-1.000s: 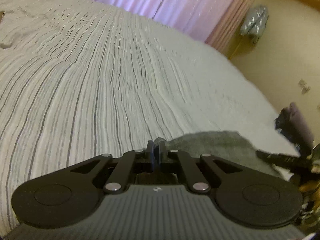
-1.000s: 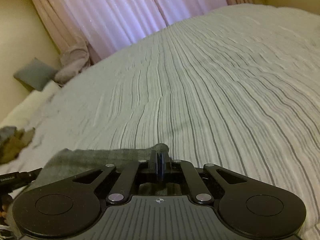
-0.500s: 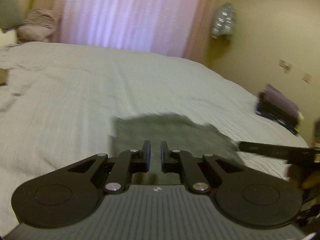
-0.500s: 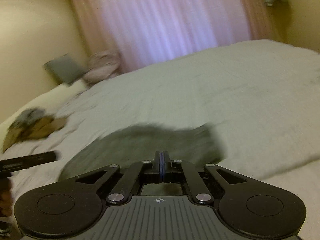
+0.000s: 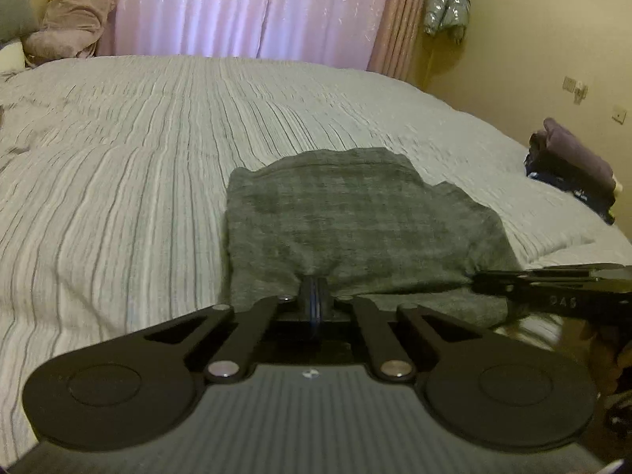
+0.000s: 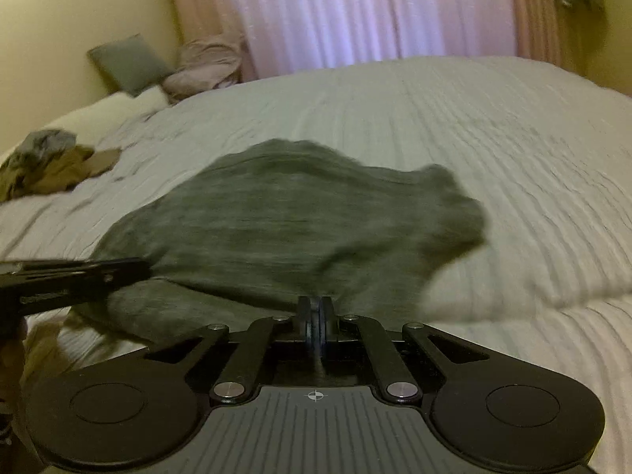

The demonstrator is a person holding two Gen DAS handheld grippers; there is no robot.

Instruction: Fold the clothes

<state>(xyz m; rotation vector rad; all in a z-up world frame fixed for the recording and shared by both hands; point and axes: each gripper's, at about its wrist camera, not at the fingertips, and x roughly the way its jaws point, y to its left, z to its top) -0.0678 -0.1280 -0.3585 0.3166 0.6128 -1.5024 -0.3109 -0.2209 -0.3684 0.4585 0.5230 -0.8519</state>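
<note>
A grey knit garment (image 5: 355, 221) lies spread on the striped bed, its near edge lifted off the cover. My left gripper (image 5: 315, 288) is shut on that near edge at the garment's left side. My right gripper (image 6: 315, 308) is shut on the same edge further right; the garment (image 6: 284, 221) stretches away from it and looks blurred. The right gripper also shows in the left wrist view (image 5: 553, 284) at the right, and the left gripper in the right wrist view (image 6: 75, 272) at the left.
The bed (image 5: 118, 166) has a striped white cover. A folded stack of dark clothes (image 5: 572, 166) sits at its right edge. A heap of brown and grey clothes (image 6: 47, 166) lies left, pillows (image 6: 126, 63) behind, pink curtains (image 5: 245, 8) beyond.
Both grippers have pulled back and tilted up. The left gripper was briefly open half a second ago and is now shut on the garment's near edge. The garment now lies spread out ahead.
</note>
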